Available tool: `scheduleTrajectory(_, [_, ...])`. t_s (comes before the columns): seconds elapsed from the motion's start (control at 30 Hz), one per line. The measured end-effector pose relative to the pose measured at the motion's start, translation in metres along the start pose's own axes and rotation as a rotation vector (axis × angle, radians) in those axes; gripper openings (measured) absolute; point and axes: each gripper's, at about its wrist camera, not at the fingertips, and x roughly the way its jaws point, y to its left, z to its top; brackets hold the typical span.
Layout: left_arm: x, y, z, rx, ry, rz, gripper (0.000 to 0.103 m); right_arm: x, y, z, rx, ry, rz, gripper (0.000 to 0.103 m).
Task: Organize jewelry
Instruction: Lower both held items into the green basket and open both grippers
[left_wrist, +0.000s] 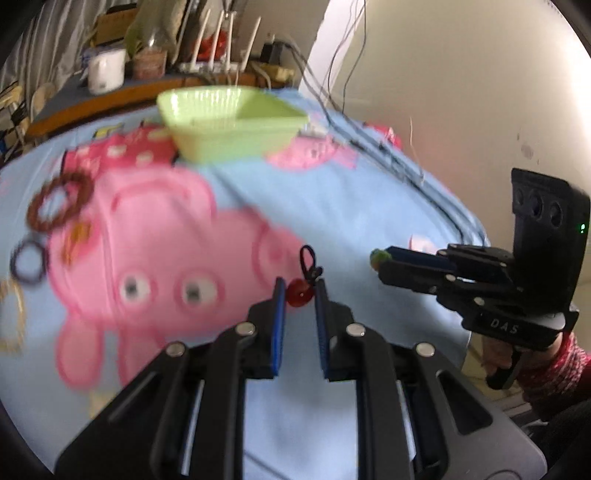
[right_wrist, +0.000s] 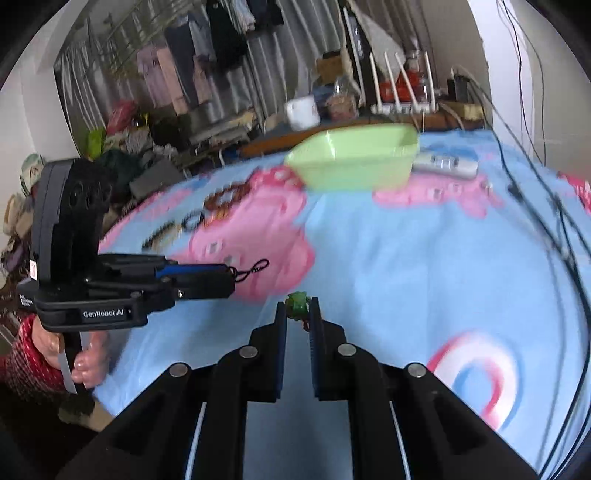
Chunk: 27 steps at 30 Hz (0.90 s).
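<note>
My left gripper (left_wrist: 300, 293) is shut on a red bead charm (left_wrist: 298, 292) with a dark cord loop (left_wrist: 309, 263), held above the blue cartoon cloth (left_wrist: 332, 206). My right gripper (right_wrist: 298, 309) is shut on a green bead charm (right_wrist: 297, 303); it also shows in the left wrist view (left_wrist: 380, 260) at right. The left gripper shows in the right wrist view (right_wrist: 231, 278) at left, the cord (right_wrist: 253, 268) dangling from it. A green plastic basket (left_wrist: 232, 118) (right_wrist: 354, 157) stands at the far side. A brown bracelet (left_wrist: 59, 201), a dark ring (left_wrist: 28, 260) and a gold bracelet (left_wrist: 13, 314) lie at left.
A remote control (right_wrist: 445, 165) lies right of the basket. Black cables (right_wrist: 546, 206) run across the cloth's right side. Behind the table a shelf holds a white cup (left_wrist: 106, 70), a router with antennas (right_wrist: 404, 92) and clutter. A wall (left_wrist: 461, 92) is at right.
</note>
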Motion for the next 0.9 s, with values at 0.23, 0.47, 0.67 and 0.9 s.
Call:
scheduleTrajectory(0.23, [-0.002,0.027,0.102,-0.007,-0.152,0.021,0.015,0.029,-0.031,0.093,-0.03,-0.095,-0.018,0.0])
scheduleTrajectory(0.47, [0.038,0.066,0.146,-0.126,-0.209,0.025,0.015,0.093,-0.065,0.128,0.041,-0.053,-0.047,0.0])
scheduleTrajectory(0.67, [0.071,0.071,0.141,-0.114,-0.14,0.131,0.015,0.113,-0.082,0.121,0.119,-0.046,-0.066,0.0])
scheduleTrajectory(0.9, [0.075,0.07,0.131,-0.094,-0.125,0.217,0.037,0.094,-0.076,0.12,0.125,-0.099,-0.088,0.0])
